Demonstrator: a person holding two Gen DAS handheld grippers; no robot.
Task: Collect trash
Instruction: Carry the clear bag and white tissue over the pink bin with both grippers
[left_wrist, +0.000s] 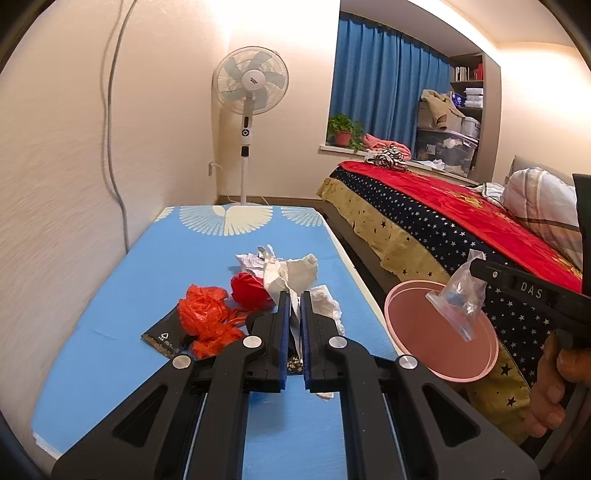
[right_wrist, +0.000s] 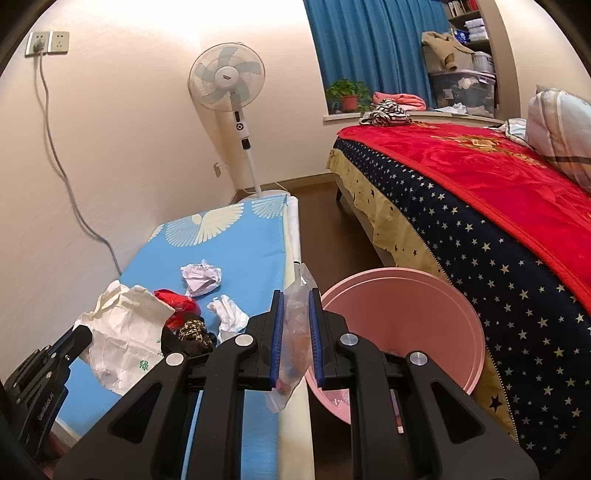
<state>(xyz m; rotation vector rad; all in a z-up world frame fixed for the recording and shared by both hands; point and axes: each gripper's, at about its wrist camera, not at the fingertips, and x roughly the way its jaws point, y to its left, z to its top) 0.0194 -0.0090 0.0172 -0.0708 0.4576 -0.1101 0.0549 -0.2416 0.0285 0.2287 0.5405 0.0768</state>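
Observation:
Trash lies on the blue table (left_wrist: 147, 280): an orange plastic bag (left_wrist: 203, 317), a red wad (left_wrist: 249, 291), a black wrapper (left_wrist: 162, 338), crumpled paper (left_wrist: 251, 260) and a tissue (left_wrist: 325, 302). My left gripper (left_wrist: 294, 295) is shut on a white paper bag (left_wrist: 291, 277), which the right wrist view shows as the large white paper bag (right_wrist: 122, 328) at the left gripper's tip (right_wrist: 79, 336). My right gripper (right_wrist: 296, 293) is shut on a clear plastic bag (right_wrist: 295, 332). It holds the clear plastic bag (left_wrist: 461, 295) above the pink bin (left_wrist: 417, 325) beside the table.
The pink bin (right_wrist: 406, 325) stands on the floor between the table and a bed (right_wrist: 498, 192) with a starred cover. A standing fan (left_wrist: 251, 85) is at the table's far end. A cable (left_wrist: 110, 147) runs down the wall on the left. A hand (left_wrist: 554, 384) grips the right tool.

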